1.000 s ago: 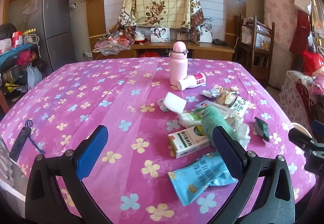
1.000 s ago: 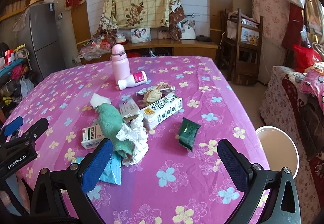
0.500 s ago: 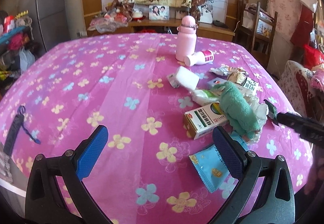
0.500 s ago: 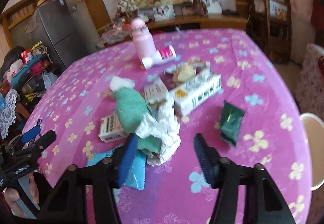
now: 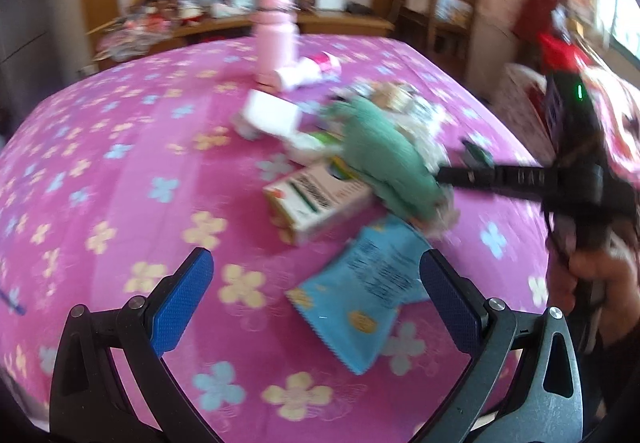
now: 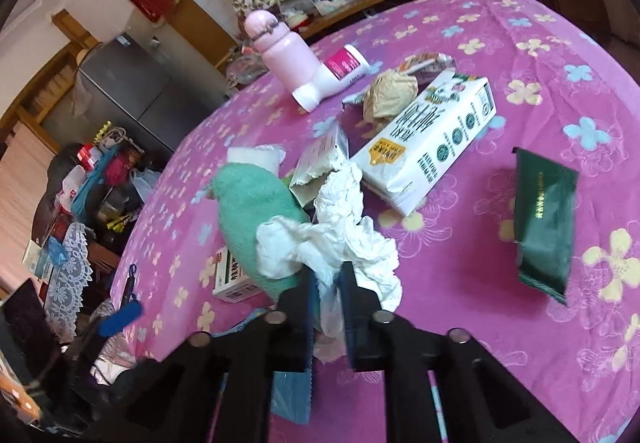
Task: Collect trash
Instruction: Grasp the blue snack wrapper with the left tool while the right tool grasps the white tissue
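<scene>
Near six o'clock in the right wrist view, the right gripper [image 6: 329,283], spread wide a second ago, now pinches the crumpled white tissue [image 6: 340,223] lying against the green cloth [image 6: 256,211] mid-table. Judged secured, the tissue awaits lifting. Left gripper [image 5: 316,279] hangs spread above the blue wrapper [image 5: 368,295], holding nothing.

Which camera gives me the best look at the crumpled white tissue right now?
The right wrist view: the crumpled white tissue sits sharp and central there, pinched between the shut jaws of the right gripper. The left wrist view is motion-blurred and shows only a pale edge of it behind the green cloth.
</scene>
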Demonstrator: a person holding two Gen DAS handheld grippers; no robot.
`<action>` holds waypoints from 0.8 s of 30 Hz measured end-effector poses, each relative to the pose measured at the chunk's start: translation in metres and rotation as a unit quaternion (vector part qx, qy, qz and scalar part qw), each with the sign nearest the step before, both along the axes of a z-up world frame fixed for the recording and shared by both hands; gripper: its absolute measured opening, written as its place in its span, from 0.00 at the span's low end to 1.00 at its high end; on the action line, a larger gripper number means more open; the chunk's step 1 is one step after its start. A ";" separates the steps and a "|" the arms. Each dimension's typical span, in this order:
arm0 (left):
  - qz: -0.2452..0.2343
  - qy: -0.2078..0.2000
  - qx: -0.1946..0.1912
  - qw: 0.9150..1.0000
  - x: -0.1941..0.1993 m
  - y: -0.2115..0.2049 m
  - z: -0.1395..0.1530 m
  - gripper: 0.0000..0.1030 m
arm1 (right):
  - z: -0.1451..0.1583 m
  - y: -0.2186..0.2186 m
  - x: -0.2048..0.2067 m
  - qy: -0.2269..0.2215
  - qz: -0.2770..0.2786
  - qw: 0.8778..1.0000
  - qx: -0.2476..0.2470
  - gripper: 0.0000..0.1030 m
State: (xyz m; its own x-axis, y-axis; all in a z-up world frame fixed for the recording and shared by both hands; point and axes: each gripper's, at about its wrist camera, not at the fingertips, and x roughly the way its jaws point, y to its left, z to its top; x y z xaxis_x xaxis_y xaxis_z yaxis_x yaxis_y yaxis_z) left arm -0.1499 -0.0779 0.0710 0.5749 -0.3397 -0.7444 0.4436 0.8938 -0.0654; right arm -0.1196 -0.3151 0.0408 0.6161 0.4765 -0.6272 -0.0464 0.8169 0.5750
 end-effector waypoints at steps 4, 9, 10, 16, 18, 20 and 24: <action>-0.043 0.013 0.025 0.999 0.005 -0.024 -0.015 0.99 | 0.021 -0.019 -0.019 -0.033 -0.024 0.999 -0.012 0.06; -0.063 0.035 0.050 0.996 0.015 -0.038 -0.033 0.99 | 0.031 -0.030 -0.029 -0.035 -0.036 0.998 -0.036 0.06; -0.062 0.044 0.053 0.996 0.018 -0.040 -0.037 0.99 | 0.032 -0.029 -0.029 -0.037 -0.036 0.998 -0.044 0.06; -0.079 0.100 0.018 0.992 0.026 -0.041 -0.052 0.90 | 0.010 -0.014 -0.013 0.003 -0.025 0.999 -0.034 0.54; -0.085 0.102 0.010 0.991 0.022 -0.041 -0.052 0.81 | 0.000 -0.006 -0.001 0.010 -0.024 0.999 -0.041 0.54; -0.095 0.104 0.007 0.990 0.019 -0.041 -0.049 0.74 | -0.011 -0.007 0.010 0.021 -0.024 0.999 -0.011 0.50; -0.087 0.109 -0.009 0.990 0.016 -0.035 -0.045 0.61 | -0.027 -0.012 0.021 0.027 -0.033 0.999 0.028 0.17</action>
